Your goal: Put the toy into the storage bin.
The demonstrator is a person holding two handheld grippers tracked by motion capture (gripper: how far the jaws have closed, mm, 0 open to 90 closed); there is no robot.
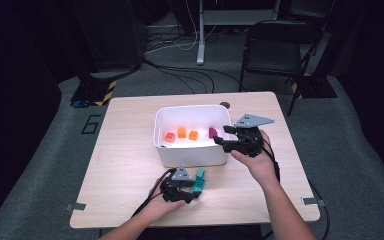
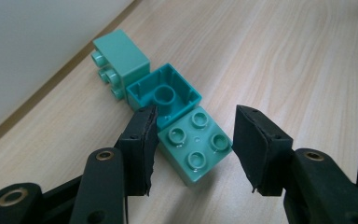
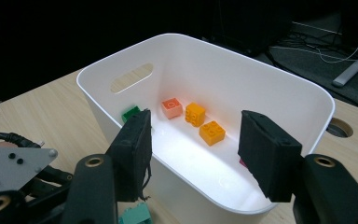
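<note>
On the wooden table (image 1: 125,150), the left gripper (image 2: 193,149) has its jaws apart around a light-teal four-stud brick (image 2: 193,151), touching a darker teal upturned brick (image 2: 165,93). At centre, the white bin (image 3: 242,79) holds orange bricks (image 3: 204,122). The right gripper (image 3: 193,144) hovers over the bin's rim, jaws spread and empty.
</note>
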